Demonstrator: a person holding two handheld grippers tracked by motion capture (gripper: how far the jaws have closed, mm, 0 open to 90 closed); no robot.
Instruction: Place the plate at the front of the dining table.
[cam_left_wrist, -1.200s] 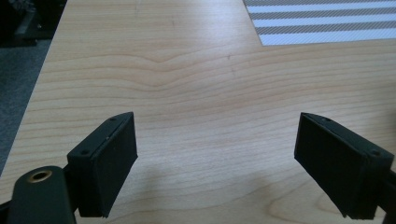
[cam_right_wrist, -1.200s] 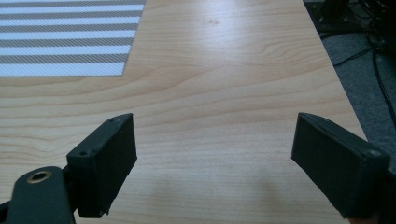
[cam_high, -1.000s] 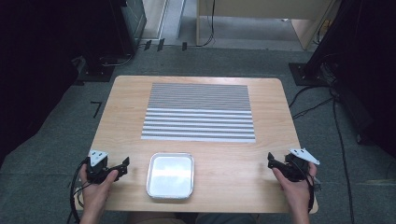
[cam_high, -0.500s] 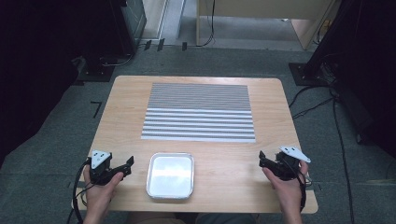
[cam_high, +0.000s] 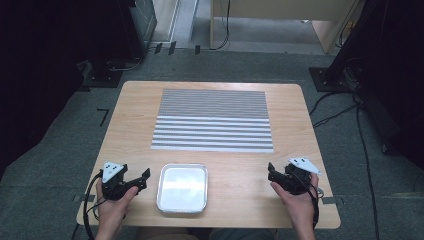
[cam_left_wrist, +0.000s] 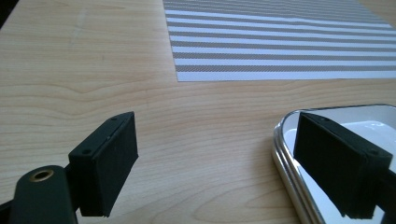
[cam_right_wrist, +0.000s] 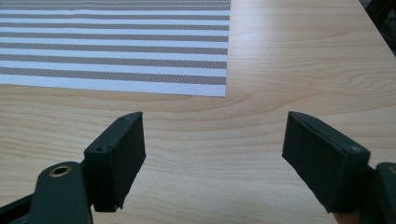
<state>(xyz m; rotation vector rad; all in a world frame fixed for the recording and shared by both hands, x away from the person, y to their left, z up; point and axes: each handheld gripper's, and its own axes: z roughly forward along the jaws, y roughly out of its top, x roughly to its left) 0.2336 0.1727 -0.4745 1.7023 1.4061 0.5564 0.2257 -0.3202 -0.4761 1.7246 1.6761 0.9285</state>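
Grey carpet surrounds a light wooden surface (cam_high: 300, 130) in the high view; dark equipment stands at left and right, cables trail on the floor at right. A striped mat (cam_high: 213, 120) lies flat on the far-middle part of the surface, its far half finely striped, its near half in broader grey and white bands. A shiny metal tray (cam_high: 183, 188) with rounded corners sits near the front edge, just in front of the mat and apart from it, nothing in it. Left gripper (cam_high: 142, 179) is held in the left hand (cam_high: 112, 207) at the front left, jaws pointing toward the tray and close beside its left rim, jaws apart and holding nothing. Right gripper (cam_high: 270, 172) is held in the right hand (cam_high: 295, 205) at the front right, jaws pointing left toward the tray but well apart from it; jaws apart, holding nothing. Each carries a grey three-cornered plate on top.

Left gripper view: left gripper (cam_left_wrist: 233, 163) low over the wood, jaws wide apart. Right-hand jaw hangs over the tray's (cam_left_wrist: 285, 154) near rim; whether it touches, cannot tell. Mat (cam_left_wrist: 280, 42) lies beyond, across the upper part.

Right gripper view: right gripper (cam_right_wrist: 212, 156) low over bare wood, jaws wide apart, nothing between them. Mat's (cam_right_wrist: 116, 42) corner lies ahead at upper left, surface edge at far right.
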